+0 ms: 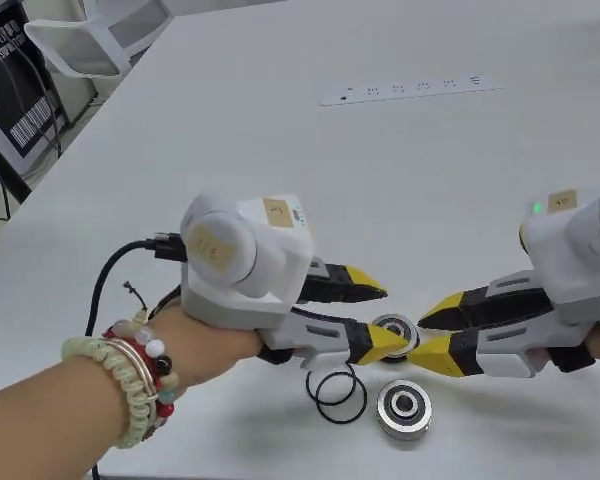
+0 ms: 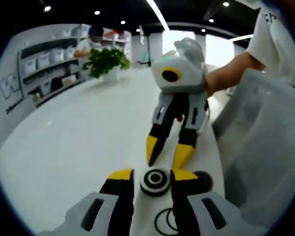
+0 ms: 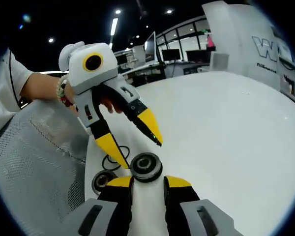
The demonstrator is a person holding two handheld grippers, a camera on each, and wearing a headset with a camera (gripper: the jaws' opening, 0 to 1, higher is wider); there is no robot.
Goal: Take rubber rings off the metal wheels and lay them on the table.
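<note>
Bracelets (image 1: 130, 375) on the wrist sat closest, behind the left hand-held gripper (image 1: 386, 318), whose jaws were spread wide about a metal wheel (image 1: 395, 328) just above the table (image 1: 280, 120). The right hand-held gripper (image 1: 418, 338) seemed clamped on that wheel's far edge. Two rubber rings (image 1: 336, 392) and a bare wheel (image 1: 404, 408) lay below, so another stripping looked underway. Next, the left jaws needed to pinch the rim's band. The right gripper view revealed that dark band (image 3: 146, 155), which the head view hid behind jaw tips.
</note>
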